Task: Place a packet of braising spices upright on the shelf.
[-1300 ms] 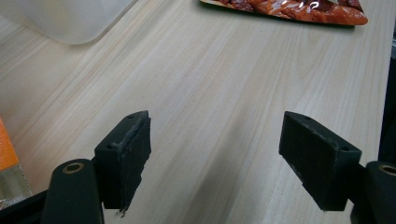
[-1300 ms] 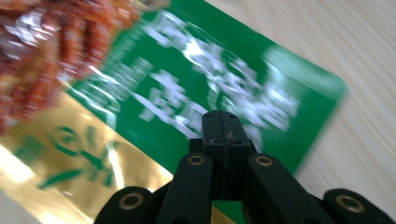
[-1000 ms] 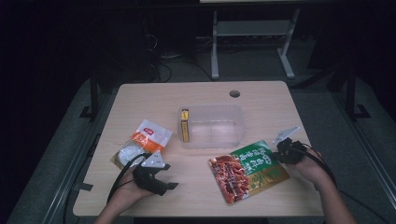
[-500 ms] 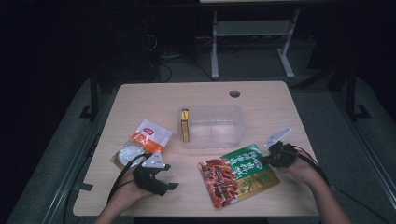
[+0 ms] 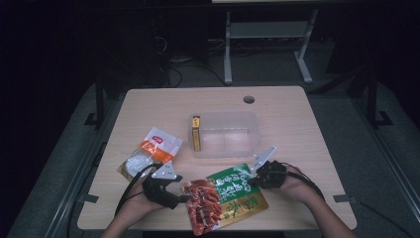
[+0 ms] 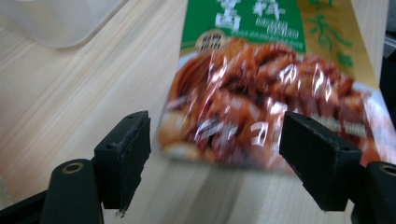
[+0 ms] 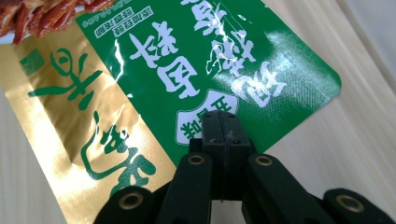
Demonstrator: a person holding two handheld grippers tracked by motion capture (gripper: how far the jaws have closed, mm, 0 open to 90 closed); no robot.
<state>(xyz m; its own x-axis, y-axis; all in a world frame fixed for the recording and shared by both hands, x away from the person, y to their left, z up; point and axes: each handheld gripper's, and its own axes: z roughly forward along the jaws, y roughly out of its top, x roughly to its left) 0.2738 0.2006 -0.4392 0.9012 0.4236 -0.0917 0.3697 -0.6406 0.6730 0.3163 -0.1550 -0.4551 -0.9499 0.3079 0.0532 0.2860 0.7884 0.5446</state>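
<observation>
Moved since earlier: right claw (image 5: 258,177) is dragging the snack pouch (image 5: 224,197) leftward over the desk (image 5: 297,129), toward the left claw (image 5: 184,198).
Right claw: it is pinching the green corner of the pouch, jaws fully closed on the foil, probably to steer it.
Left claw: it is waiting wide open, holding nothing, with the pouch's red end lying just before its jaws.
Pouch place: it is lying flat on the desk, in front of the clear plastic bin (image 5: 225,134).
Writing: white Chinese characters on green, gold band beside; I cannot read them surely.
Other packets: orange-white bag (image 5: 157,145) is resting near the left hand; its print is too small to read.
</observation>
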